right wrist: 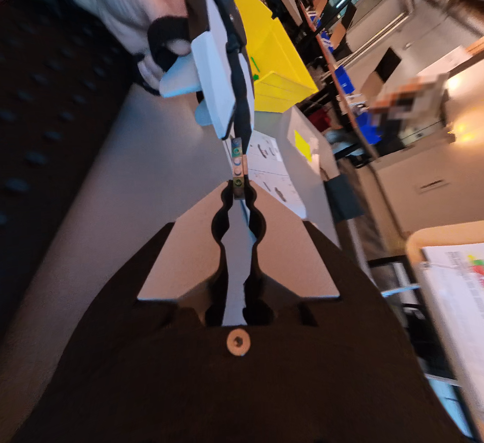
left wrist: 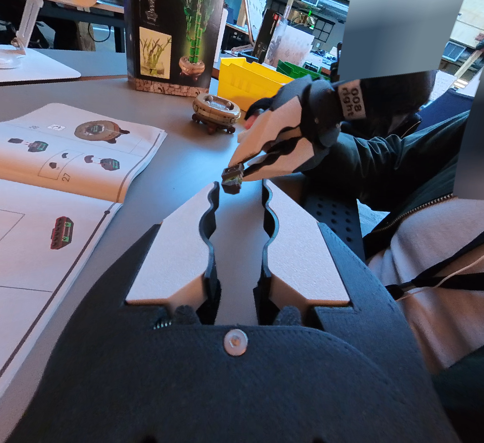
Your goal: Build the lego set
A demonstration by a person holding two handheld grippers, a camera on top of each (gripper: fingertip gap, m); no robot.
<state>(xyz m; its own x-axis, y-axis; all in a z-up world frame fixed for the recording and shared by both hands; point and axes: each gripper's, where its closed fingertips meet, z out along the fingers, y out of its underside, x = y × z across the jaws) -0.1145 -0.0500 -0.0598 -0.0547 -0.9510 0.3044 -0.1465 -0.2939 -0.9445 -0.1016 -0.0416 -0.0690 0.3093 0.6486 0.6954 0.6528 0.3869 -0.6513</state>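
- Brown-and-green small lego sub-assembly sits at frame centre, pinched between the tips of the black-and-white right gripper.
- Left gripper, lower centre, has its fingers spread, gripping nothing.
- Tan round lego pot stands on the grey table, beside the open instruction booklet.

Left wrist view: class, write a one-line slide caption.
Open left claw faces the right claw, shut on a small brick piece, beside the instruction booklet.
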